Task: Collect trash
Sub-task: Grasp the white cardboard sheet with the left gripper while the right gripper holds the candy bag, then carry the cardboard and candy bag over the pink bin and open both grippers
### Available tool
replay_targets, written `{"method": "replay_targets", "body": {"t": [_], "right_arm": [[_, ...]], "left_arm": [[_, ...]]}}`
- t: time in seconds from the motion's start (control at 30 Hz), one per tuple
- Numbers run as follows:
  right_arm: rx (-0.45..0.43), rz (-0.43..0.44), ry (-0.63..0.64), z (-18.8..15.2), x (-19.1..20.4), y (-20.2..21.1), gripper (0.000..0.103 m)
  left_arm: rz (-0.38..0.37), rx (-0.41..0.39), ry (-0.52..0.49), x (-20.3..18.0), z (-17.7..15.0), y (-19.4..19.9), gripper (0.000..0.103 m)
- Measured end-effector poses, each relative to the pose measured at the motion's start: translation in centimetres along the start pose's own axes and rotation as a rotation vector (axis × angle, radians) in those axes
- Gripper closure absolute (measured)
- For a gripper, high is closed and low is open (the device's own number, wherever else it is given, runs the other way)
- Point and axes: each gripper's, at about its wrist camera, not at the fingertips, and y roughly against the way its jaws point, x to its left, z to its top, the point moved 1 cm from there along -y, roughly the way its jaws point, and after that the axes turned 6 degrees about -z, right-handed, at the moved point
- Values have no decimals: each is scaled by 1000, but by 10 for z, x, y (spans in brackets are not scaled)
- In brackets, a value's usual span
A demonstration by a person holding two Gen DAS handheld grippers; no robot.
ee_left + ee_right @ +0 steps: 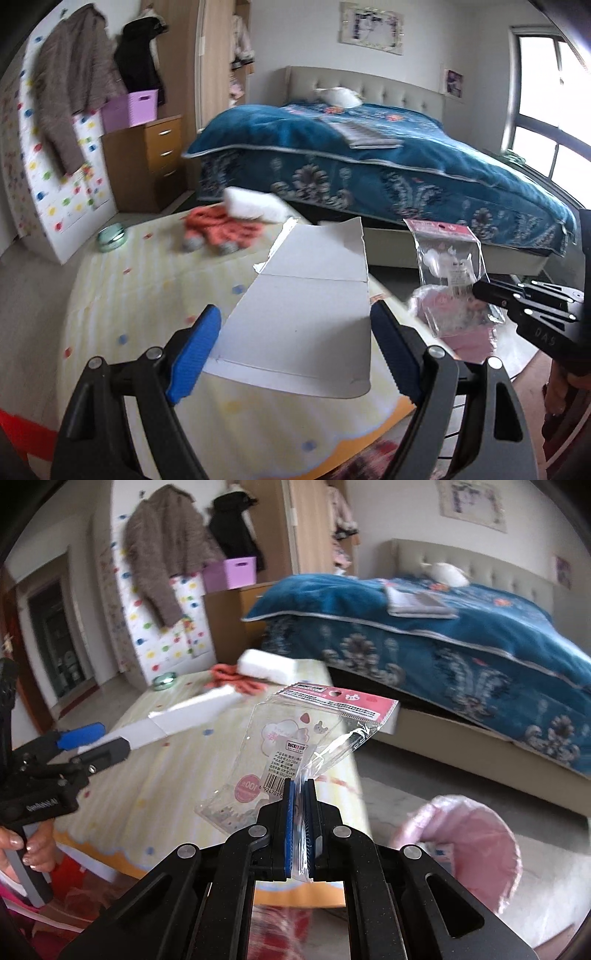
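Observation:
My right gripper point(300, 786) is shut on a clear plastic packet with a pink header point(295, 734) and holds it up in the air, to the left of a pink-lined trash bin point(476, 842). The packet point(448, 258) and the right gripper point(480, 290) also show in the left wrist view, above the bin point(469, 332). My left gripper point(295, 328) is open, its blue fingers on either side of a flat white cardboard piece point(310, 295) that lies on the yellow table point(129, 295). The left gripper point(96, 742) and the cardboard point(192, 709) show in the right wrist view.
An orange cloth point(221, 229), a white foam block point(255, 206) and a small green tin point(112, 236) lie at the table's far end. A bed with a blue cover point(369, 158) stands beyond. A drawer unit point(147, 162) and hung coats are at the back left.

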Motion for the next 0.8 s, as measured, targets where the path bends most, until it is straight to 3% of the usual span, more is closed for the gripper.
{"method": "replay_targets", "body": {"t": [0.27,0.47,0.73,0.8], "right_arm": [[15,-174,-102,-22,-73,19,97],[53,-290,-175,-43,-128,19,96],[117,-314,-242,-59,-188,-9,95],[128,-312,-249,-63,-195,-15,88]], "left_arm": [[-151,-13,-80,-84,19,-46,22],[-248,28,-141,-144,17,-85,22],[-295,103,-181,-190,9,-134,22],[-304,117,-171,-194,10,-143,22]]}}
